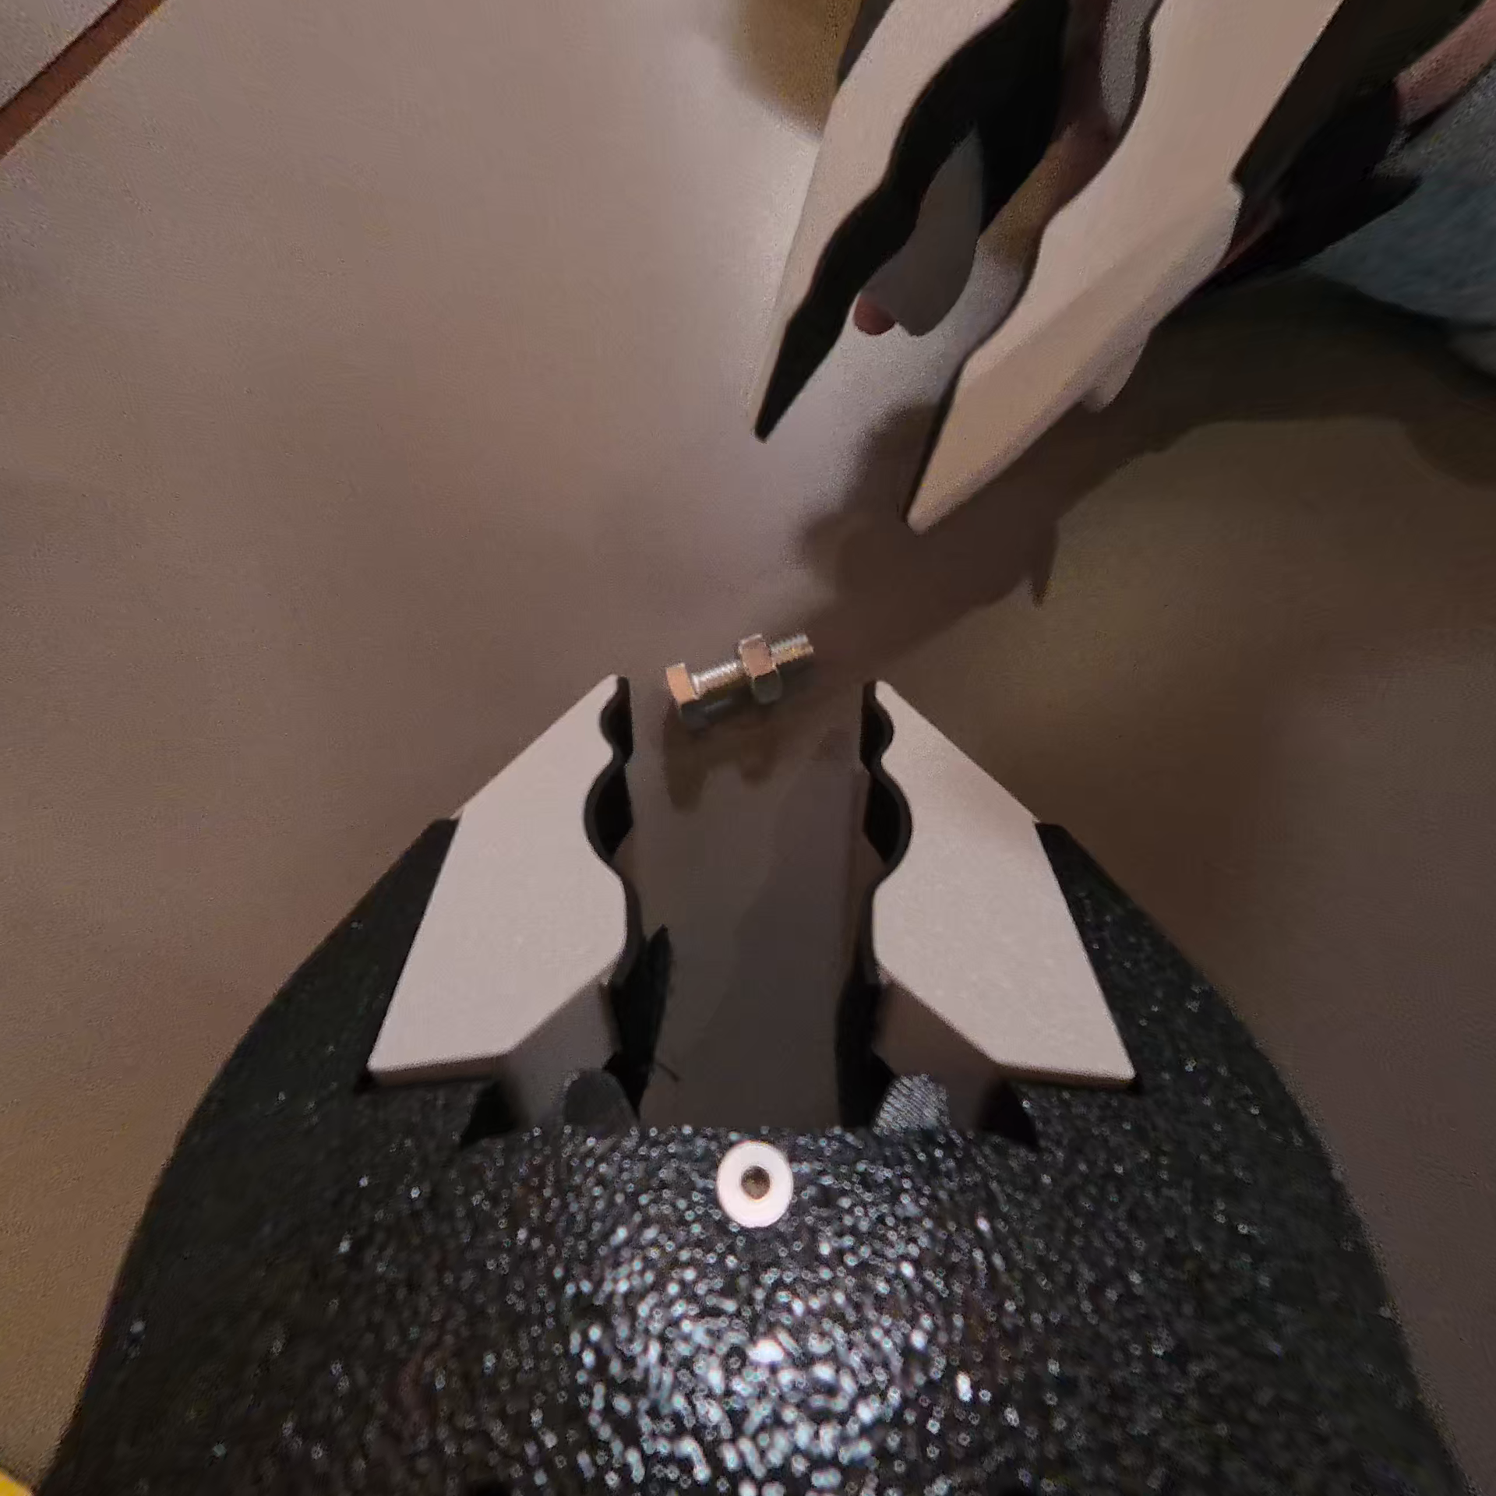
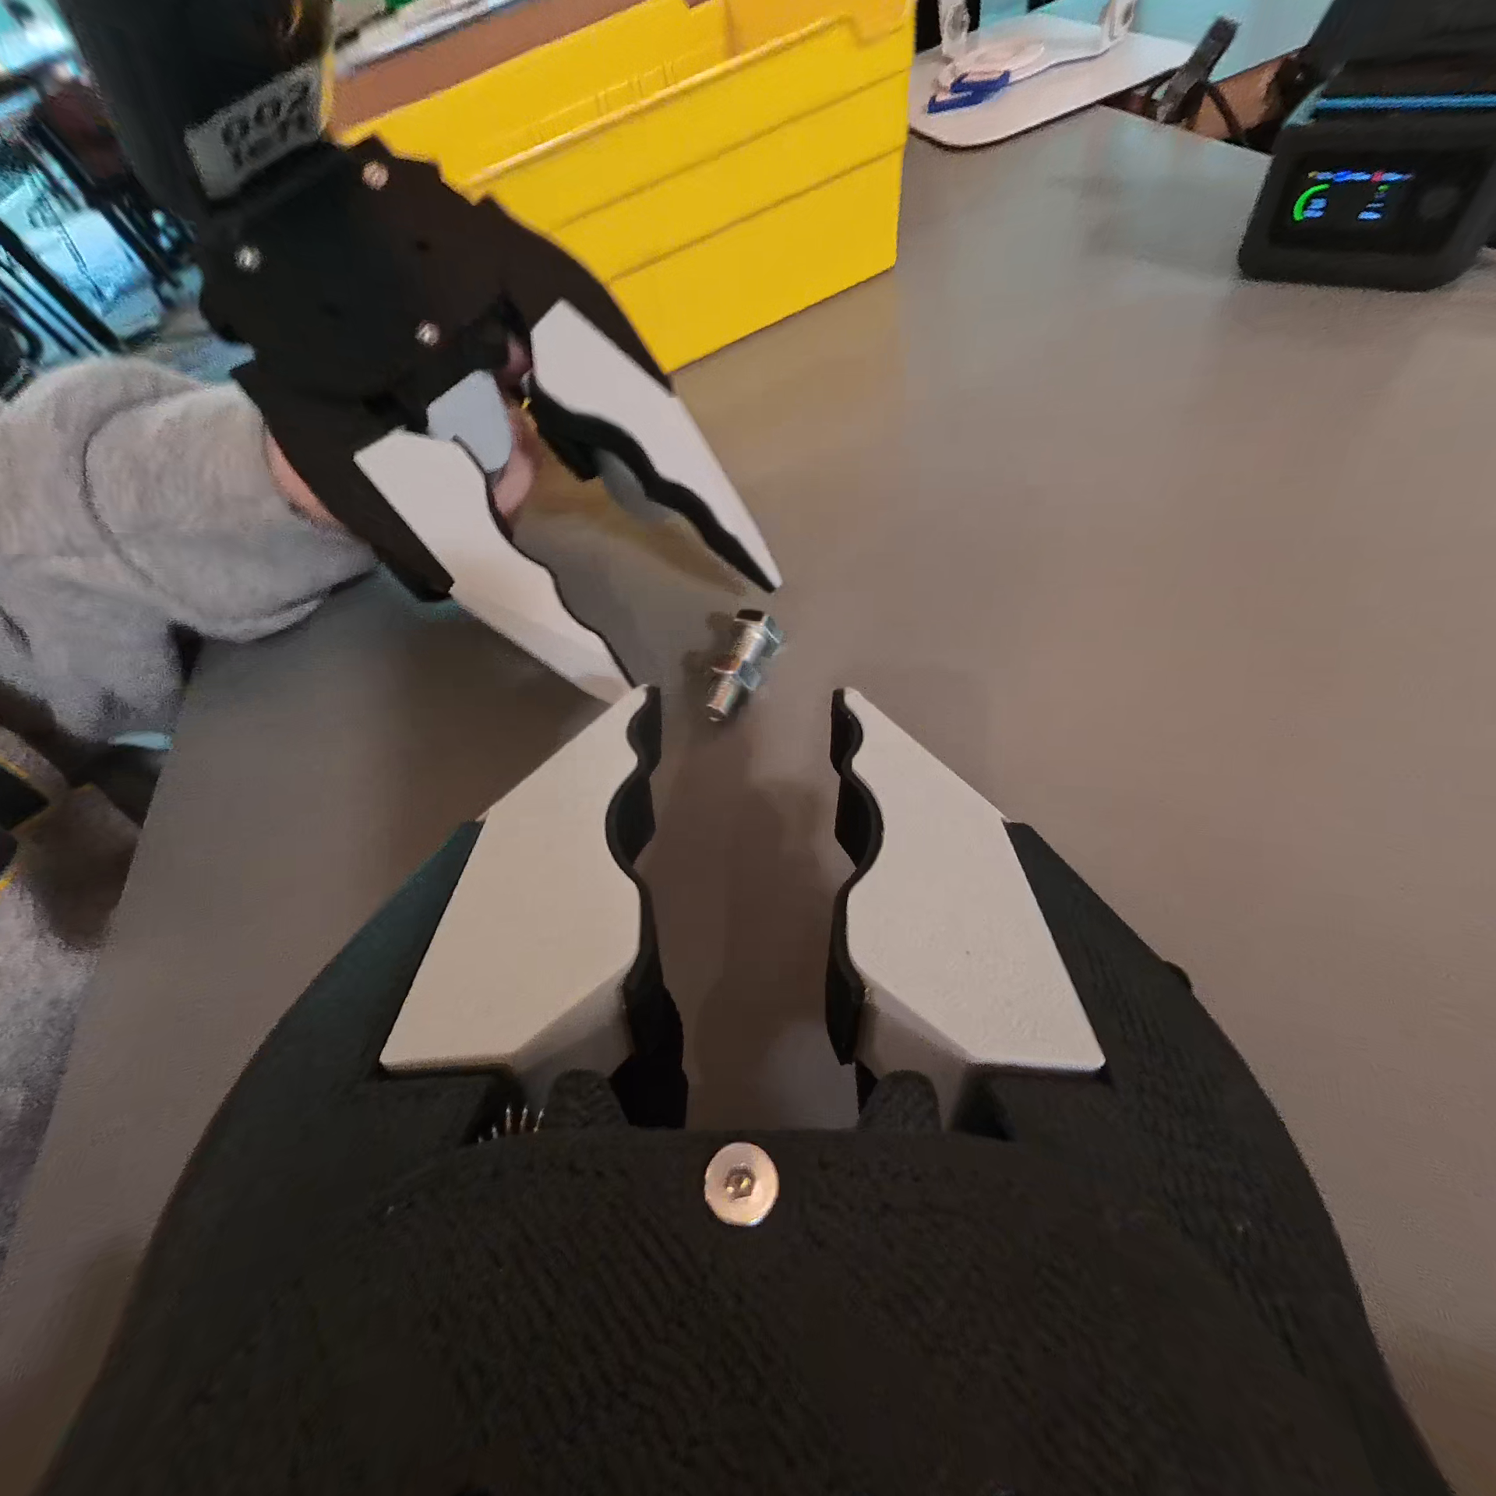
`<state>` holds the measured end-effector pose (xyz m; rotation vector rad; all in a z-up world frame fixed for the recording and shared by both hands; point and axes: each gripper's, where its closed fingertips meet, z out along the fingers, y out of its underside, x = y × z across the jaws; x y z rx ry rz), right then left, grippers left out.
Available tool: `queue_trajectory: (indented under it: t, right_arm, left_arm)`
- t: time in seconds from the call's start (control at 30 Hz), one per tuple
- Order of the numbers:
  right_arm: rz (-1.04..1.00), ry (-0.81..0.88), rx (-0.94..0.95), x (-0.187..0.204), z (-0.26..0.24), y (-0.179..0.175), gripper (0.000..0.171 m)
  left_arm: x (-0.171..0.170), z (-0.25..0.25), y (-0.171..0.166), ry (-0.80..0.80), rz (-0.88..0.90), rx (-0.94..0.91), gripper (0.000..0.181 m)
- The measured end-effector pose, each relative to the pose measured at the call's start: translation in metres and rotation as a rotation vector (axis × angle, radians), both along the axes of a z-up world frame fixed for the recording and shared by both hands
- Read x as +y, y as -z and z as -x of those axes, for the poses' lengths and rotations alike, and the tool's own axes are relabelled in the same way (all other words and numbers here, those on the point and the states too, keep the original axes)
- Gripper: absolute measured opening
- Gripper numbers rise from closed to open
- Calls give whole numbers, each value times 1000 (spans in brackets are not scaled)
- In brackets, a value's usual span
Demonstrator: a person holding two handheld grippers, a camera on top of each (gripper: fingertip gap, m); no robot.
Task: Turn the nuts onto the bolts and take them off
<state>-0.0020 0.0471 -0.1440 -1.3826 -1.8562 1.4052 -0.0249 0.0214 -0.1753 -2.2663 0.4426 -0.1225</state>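
Note:
A silver bolt [image 1: 712, 684] lies on its side on the grey table [image 1: 324, 486], with a hex nut [image 1: 757, 668] threaded about midway on its shaft. My left gripper [image 1: 745, 696] is open just in front of it, the bolt lying beyond the fingertips. My right gripper [image 1: 842, 478] shows farther off in the left wrist view, open and above the table. In the right wrist view the bolt [image 2: 741, 668] with its nut [image 2: 749, 676] lies just past my open right gripper [image 2: 743, 698]. The left gripper [image 2: 700, 639] reaches in from the left there, open.
A yellow plastic bin [image 2: 688, 186] stands at the back of the table [image 2: 1133, 567]. A dark device with a lit screen [image 2: 1368, 202] sits at the back right, and a white board [image 2: 1044, 73] beyond. A grey sleeve [image 2: 146, 502] rests at the left edge. The grippers' ends are close to 5 centimeters from one another.

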Motion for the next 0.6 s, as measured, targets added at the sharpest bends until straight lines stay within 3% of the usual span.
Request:
queue_trajectory:
  t: [0.03,0.1,0.2,0.37,0.5,0.6]
  right_arm:
    - [-28,-14,-8,-4,0,2,41]
    - [-81,-43,-21,-12,-1,7,41]
    - [-107,-72,-30,-19,-2,11,41]
    - [-95,-69,-36,-17,-2,13,41]
    - [-120,-83,-37,-21,-2,15,39]
    - [-147,-98,-45,-24,-2,18,39]
  left_arm:
    - [1,-2,0,51,4,13,59]
    - [1,-6,4,178,34,85,67]
    - [-1,-7,9,283,119,133,61]
    - [-14,1,11,285,245,133,41]
    - [-8,4,12,257,201,153,48]
    - [-5,-1,12,281,182,131,42]
